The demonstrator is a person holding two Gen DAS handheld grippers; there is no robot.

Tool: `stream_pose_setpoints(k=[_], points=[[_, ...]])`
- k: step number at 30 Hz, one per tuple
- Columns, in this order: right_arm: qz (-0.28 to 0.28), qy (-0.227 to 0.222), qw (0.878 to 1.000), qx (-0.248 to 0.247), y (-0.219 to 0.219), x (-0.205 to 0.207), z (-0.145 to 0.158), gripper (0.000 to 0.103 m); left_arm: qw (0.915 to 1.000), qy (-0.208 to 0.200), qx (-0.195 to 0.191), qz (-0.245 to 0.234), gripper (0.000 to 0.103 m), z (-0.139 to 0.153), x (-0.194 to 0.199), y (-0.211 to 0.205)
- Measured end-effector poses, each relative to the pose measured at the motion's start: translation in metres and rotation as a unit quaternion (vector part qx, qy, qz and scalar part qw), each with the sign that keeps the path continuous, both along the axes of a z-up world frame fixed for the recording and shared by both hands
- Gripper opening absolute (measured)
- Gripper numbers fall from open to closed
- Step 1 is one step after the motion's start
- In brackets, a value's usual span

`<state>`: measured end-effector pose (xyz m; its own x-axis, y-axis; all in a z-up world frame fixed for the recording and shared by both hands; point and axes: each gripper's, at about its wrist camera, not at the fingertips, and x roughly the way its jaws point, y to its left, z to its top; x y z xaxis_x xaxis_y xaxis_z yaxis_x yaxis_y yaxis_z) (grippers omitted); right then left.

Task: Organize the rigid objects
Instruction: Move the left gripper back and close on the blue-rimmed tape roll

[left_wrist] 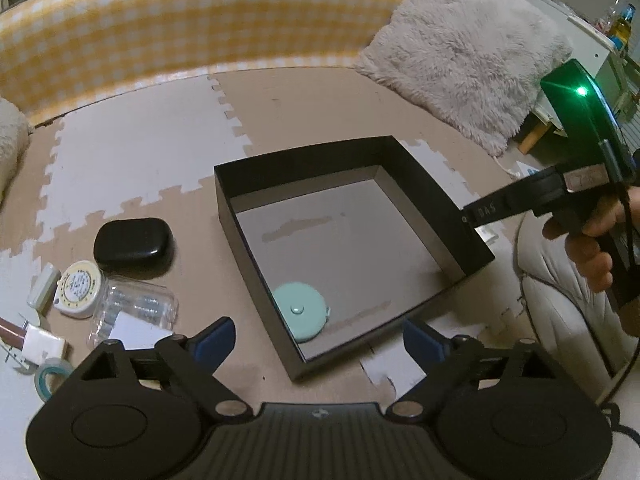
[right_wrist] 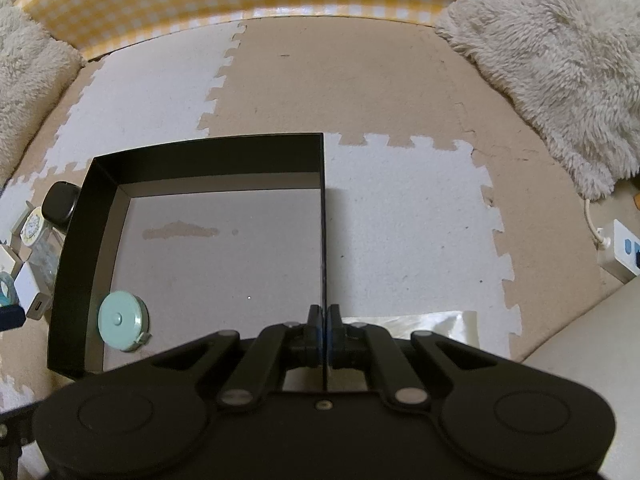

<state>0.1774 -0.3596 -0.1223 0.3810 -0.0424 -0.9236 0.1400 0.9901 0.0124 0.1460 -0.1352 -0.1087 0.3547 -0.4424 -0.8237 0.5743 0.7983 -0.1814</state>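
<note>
A black open box (left_wrist: 420,200) sits on the foam floor mat, and a mint round tape measure (left_wrist: 300,316) lies flat in its near left corner. My left gripper (left_wrist: 316,336) stands open just above that corner, its blue-padded fingers well apart and touching nothing. My right gripper (right_wrist: 325,320) is shut on the thin right wall of the box (right_wrist: 208,160); in the left wrist view a hand holds it at the box's right side. To the left of the box lie a black oval case (left_wrist: 134,244), a white round tape measure (left_wrist: 78,288) and a clear plastic container (left_wrist: 136,312).
A white charger (left_wrist: 44,344) and a tape roll (left_wrist: 50,372) lie at the far left. A fluffy cushion (left_wrist: 460,52) and a yellow checked barrier (left_wrist: 180,28) border the mat. A power strip (right_wrist: 620,252) lies at the right.
</note>
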Motion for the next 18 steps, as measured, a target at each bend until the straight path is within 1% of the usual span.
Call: stream_pose_setpoints(k=[9,18], points=[[0.002,-0.003,1.000,-0.001,0.000,-0.001,0.000,0.003,0.9998,-0.002,-0.014,0.010,0.103,0.012,-0.008,0.010],[0.008,-0.007,1.000,-0.013,0.004,-0.002,0.000,0.003,0.9974,-0.026,-0.015,0.065,0.103,0.023,0.003,0.038]])
